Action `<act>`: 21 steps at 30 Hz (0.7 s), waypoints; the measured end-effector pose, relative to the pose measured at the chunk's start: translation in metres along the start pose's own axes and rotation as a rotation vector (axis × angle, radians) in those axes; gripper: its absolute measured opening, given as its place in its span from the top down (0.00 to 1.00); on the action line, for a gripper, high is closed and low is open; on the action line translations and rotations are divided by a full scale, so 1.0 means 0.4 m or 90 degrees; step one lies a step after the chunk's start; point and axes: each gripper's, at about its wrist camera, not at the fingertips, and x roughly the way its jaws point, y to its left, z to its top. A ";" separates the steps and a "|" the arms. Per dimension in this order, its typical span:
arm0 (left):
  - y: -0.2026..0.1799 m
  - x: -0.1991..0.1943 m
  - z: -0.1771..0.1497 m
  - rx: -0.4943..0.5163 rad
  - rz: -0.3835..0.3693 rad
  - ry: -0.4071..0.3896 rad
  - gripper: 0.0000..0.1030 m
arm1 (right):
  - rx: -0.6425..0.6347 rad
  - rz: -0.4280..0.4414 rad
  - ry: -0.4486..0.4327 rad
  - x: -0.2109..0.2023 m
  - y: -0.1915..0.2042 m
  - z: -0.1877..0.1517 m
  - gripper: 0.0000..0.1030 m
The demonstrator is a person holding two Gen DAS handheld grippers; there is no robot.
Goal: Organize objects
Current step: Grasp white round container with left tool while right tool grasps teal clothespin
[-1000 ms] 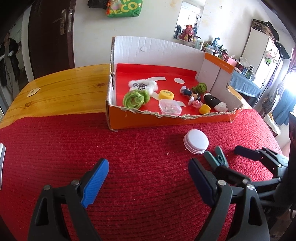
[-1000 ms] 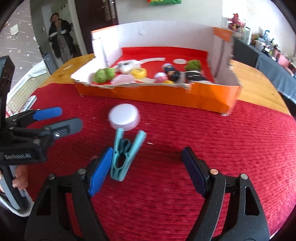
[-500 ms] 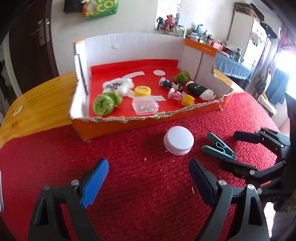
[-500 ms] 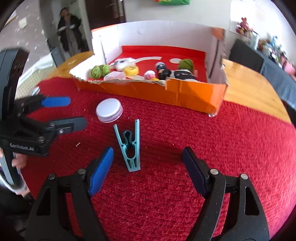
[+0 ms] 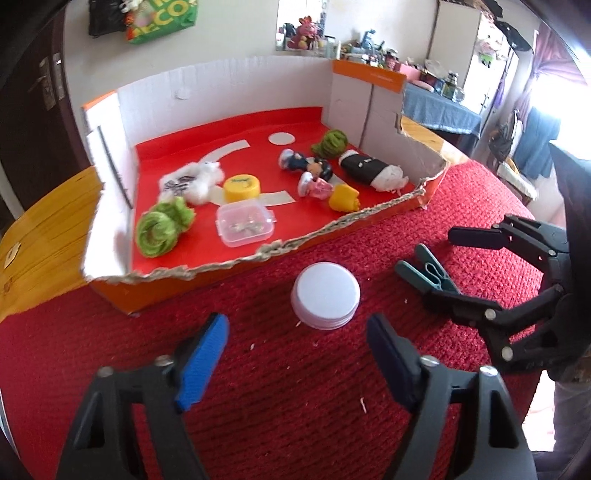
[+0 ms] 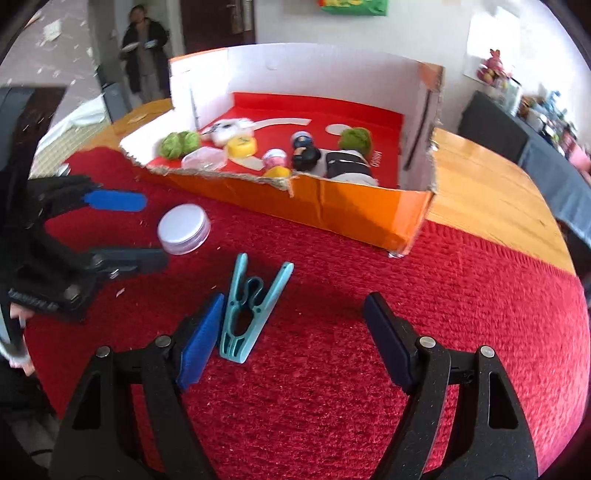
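Left wrist view: left gripper (image 5: 297, 354) jaws have just been narrowing, apart and empty, with the white round lid (image 5: 325, 295) on the red cloth (image 5: 258, 406) just ahead. Right gripper (image 6: 293, 341) jaws wide, empty; teal clothes peg (image 6: 251, 308) lies beside its blue pad (image 6: 201, 347). Advised: centre each item between the pads before closing, then carry over the torn front wall of the cardboard box (image 6: 332, 206) beyond. Writing on the yellow cap (image 5: 242, 187) and green bag (image 5: 162, 16) illegible

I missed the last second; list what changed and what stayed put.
The left gripper came up behind the white lid, its jaws closing partway, empty. The right gripper shifted beside the teal clothespin, open. Lid, clothespin and the box with its contents stayed put.
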 end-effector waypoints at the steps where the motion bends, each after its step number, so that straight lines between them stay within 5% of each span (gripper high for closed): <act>1: -0.003 0.003 0.002 0.006 0.006 -0.001 0.28 | -0.010 0.001 0.001 0.001 0.006 0.000 0.26; 10: -0.030 0.017 0.013 0.045 0.011 -0.014 0.38 | -0.002 -0.003 -0.010 0.004 0.034 0.000 0.41; 15: -0.032 0.015 0.012 0.043 -0.013 -0.028 0.59 | 0.007 -0.003 -0.014 0.000 0.049 -0.002 0.57; 21: -0.031 -0.003 -0.002 0.023 -0.020 -0.041 0.59 | 0.017 0.018 -0.025 -0.002 0.060 -0.004 0.76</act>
